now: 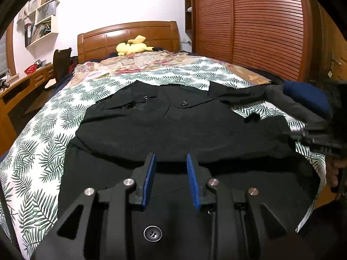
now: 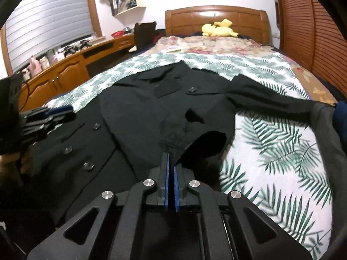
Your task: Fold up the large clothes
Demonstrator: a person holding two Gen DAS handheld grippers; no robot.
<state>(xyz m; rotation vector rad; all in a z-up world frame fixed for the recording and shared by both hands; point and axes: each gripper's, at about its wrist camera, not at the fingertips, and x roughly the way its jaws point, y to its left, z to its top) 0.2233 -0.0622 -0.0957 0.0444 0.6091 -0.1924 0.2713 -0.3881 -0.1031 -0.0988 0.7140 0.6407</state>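
Note:
A large black buttoned coat point(image 1: 173, 130) lies spread on the bed, collar towards the headboard. In the right wrist view one sleeve point(image 2: 171, 119) is folded across the coat's point(image 2: 134, 99) body, and my right gripper point(image 2: 170, 155) is shut on its cuff end. The other sleeve point(image 2: 271, 101) stretches out to the right. My left gripper point(image 1: 170, 157) hovers over the coat's lower front near a button point(image 1: 153, 233); its jaws stand partly apart with nothing pinched between them. Each gripper appears in the other's view: the right gripper point(image 1: 299, 134) and the left gripper point(image 2: 58, 111).
The bed has a leaf-print sheet point(image 2: 271, 143) and a floral cover point(image 1: 141, 61). A yellow plush toy point(image 1: 132, 46) rests by the wooden headboard point(image 1: 130, 32). Grey and navy clothes point(image 1: 303, 99) lie at the bed's right edge. A slatted wardrobe point(image 1: 260, 28) stands right, a desk point(image 2: 71, 65) left.

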